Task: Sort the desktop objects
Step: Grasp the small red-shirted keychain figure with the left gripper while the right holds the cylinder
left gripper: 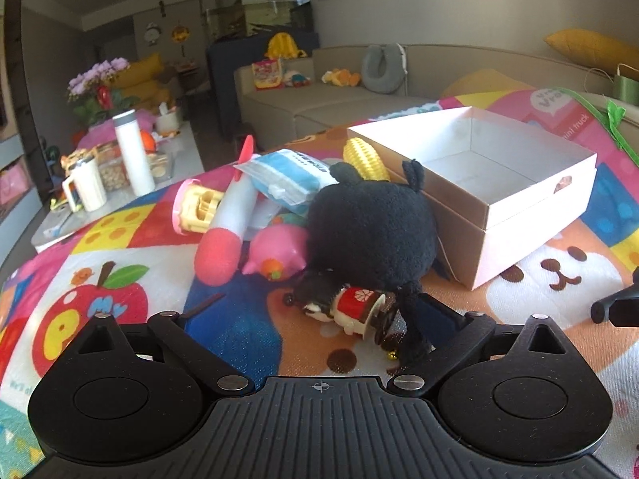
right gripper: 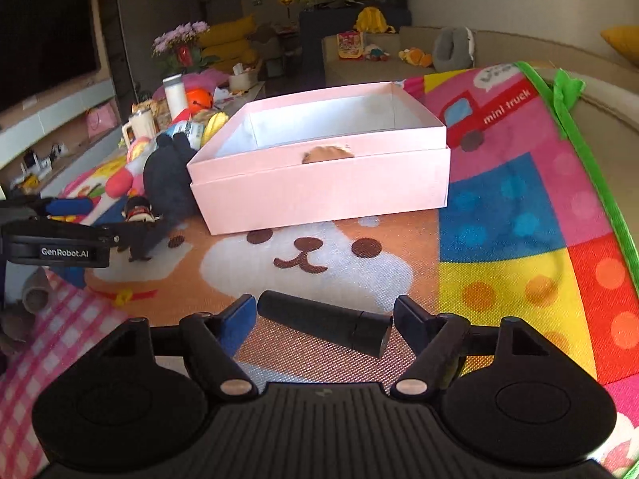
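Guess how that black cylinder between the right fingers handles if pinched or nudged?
The black cylinder looks rigid and smooth, so it may slip under a light pinch. It lies on its side on the play mat, so a nudge could roll it. The seam near one end suggests a cap.

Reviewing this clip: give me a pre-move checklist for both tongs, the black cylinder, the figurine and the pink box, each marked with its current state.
1. Matte black plastic cylinder lies between the right tongs: ok.
2. Right pads pressing on it: not ok, gaps show on both sides.
3. Small red-and-white figurine lies between the left tongs: ok.
4. Left pads pressing on it: not ok, jaws stand wide.
5. Open pink cardboard box has room inside: ok.
6. Fluffy black plush toy clear of the left tongs: cannot tell.
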A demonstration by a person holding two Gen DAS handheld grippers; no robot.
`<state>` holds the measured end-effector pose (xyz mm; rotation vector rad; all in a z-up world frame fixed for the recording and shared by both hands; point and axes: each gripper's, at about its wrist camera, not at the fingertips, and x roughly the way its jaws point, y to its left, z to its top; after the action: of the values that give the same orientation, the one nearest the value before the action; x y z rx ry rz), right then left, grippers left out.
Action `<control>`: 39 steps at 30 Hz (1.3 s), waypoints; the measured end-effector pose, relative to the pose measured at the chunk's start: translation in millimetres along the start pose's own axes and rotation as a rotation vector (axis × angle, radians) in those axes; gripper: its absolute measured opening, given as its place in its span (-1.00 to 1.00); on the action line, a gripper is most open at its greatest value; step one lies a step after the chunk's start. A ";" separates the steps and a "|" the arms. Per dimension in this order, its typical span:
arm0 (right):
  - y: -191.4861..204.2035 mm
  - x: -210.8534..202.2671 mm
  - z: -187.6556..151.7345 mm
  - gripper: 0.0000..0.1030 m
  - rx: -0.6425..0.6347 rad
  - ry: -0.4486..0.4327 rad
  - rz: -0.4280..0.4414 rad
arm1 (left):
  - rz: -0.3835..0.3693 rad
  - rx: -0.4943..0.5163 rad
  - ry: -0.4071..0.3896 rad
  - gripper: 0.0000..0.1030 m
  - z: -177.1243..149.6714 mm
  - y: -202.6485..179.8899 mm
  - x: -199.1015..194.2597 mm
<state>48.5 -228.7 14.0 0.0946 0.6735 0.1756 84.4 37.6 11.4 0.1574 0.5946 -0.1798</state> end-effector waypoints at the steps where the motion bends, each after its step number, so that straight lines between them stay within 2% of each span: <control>1: -0.5 0.6 0.3 0.61 0.007 -0.003 0.001 | -0.007 0.009 0.006 0.61 0.1 0.2 1.8; 5: 0.6 4.0 0.1 0.67 -0.001 0.010 0.015 | -0.028 0.043 0.019 0.60 1.6 -0.1 10.3; 6: 0.9 5.0 0.0 0.68 -0.003 0.017 0.020 | -0.031 0.046 0.025 0.57 2.2 -1.2 13.0; 7: 0.7 5.6 0.3 0.71 -0.002 0.020 0.023 | -0.033 0.043 0.029 0.43 2.7 -1.3 15.5; 10: -0.3 4.8 -0.5 0.77 0.004 0.019 0.024 | -0.028 0.033 0.028 0.40 2.7 -4.3 16.5; 16: 1.2 4.2 -0.9 0.81 -0.002 0.016 0.013 | -0.031 0.010 0.003 0.38 -11.6 -10.4 -20.0; 18: 1.5 3.0 -1.2 0.82 -0.005 0.009 0.013 | -0.059 0.006 -0.002 0.38 -19.9 -18.0 -41.1; 21: 6.3 -2.0 -2.8 0.84 -0.037 -0.009 -0.006 | -0.151 0.005 -0.010 0.39 -34.0 -39.1 -74.4; 25: 14.5 -8.2 -6.2 0.84 -0.113 0.010 -0.041 | -0.244 0.044 0.020 0.42 -47.2 -69.7 -89.9; 27: 12.8 -12.2 -9.1 0.84 -0.150 0.027 -0.070 | -0.234 0.065 0.027 0.47 -53.2 -80.7 -90.6; 30: 2.4 -15.1 -11.3 0.84 -0.202 0.036 -0.127 | -0.194 0.082 0.035 0.70 -55.7 -84.9 -89.5; 33: -7.3 -12.2 -11.7 0.84 -0.279 0.018 -0.251 | -0.180 0.069 0.050 0.82 -57.0 -80.8 -91.2; 36: -9.9 -12.2 -10.7 0.84 -0.325 -0.030 -0.352 | -0.168 0.057 0.059 0.85 -61.3 -74.8 -97.9; 37: -10.2 -14.5 -9.1 0.84 -0.311 -0.043 -0.341 | -0.161 0.054 0.064 0.85 -62.5 -73.4 -98.7; 39: -11.9 -19.2 -5.7 0.85 -0.233 -0.029 -0.209 | -0.157 0.039 0.072 0.85 -65.6 -70.6 -101.2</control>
<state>31.7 -243.9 19.5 -0.1957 0.6252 0.0508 -48.5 -5.5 8.7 0.1558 0.6761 -0.3387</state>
